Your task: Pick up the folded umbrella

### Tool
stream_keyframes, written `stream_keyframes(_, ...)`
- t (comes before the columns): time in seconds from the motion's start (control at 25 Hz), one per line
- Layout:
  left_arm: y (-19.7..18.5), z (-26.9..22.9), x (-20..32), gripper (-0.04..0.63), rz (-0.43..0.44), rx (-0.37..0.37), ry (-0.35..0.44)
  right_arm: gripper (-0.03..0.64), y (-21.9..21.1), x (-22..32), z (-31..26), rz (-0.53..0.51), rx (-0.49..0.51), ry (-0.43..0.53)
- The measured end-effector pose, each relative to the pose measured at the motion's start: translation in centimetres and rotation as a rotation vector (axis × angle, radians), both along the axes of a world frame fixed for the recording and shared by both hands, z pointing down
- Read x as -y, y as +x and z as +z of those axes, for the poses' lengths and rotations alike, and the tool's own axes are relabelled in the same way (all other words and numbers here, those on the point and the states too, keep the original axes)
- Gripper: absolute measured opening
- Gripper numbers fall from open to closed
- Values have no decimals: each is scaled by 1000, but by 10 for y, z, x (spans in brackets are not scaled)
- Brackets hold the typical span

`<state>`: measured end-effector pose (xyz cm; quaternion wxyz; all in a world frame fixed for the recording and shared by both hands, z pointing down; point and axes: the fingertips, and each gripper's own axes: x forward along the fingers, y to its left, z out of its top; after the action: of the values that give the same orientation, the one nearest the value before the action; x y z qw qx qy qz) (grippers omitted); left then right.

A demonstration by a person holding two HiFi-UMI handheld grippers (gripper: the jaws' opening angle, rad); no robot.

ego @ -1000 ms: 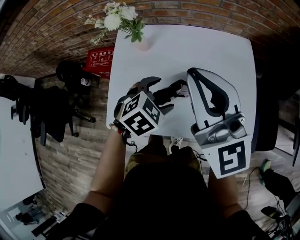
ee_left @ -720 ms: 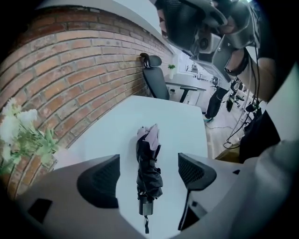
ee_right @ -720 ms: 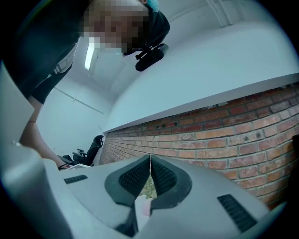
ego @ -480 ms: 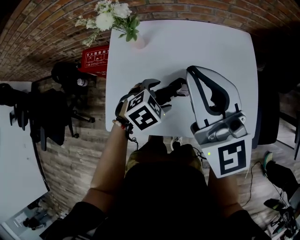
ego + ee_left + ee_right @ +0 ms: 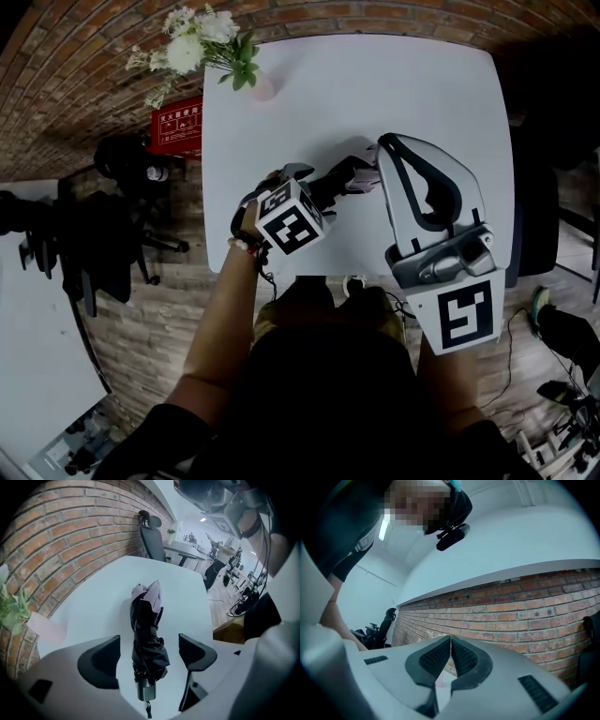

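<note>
Moved left gripper (image 5: 149, 641) slightly forward; straddles folded umbrella (image 5: 146, 616) with jaws wide, not touching, long axis running straight away between them; right gripper (image 5: 450, 648) pressed closed, empty, farther off

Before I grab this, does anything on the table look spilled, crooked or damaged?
Nothing spilled or damaged. The folded umbrella lies flat on the table between the open jaws of the left gripper, touching neither; its fabric is loosely bunched.
</note>
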<state>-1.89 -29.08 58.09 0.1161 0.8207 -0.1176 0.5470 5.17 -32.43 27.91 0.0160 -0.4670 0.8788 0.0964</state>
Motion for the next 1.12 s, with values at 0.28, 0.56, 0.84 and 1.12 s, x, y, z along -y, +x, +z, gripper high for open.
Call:
stream_keyframes(0.28,-5,23,-7,393,32,89,-64,31,12,4,10,42,-24,-22)
stream_keyframes(0.56,-13,42,-4,393,44,140,-99,31,15,7,20,55,-31,-43)
stream_keyframes(0.84,-11,56,-6,393,61,179,-135,31,15,9,23,59,-34,-45)
stream_keyframes(1.12,-3,65,-3,391,70,201,-147,31,18,10,25,65,-36,-47)
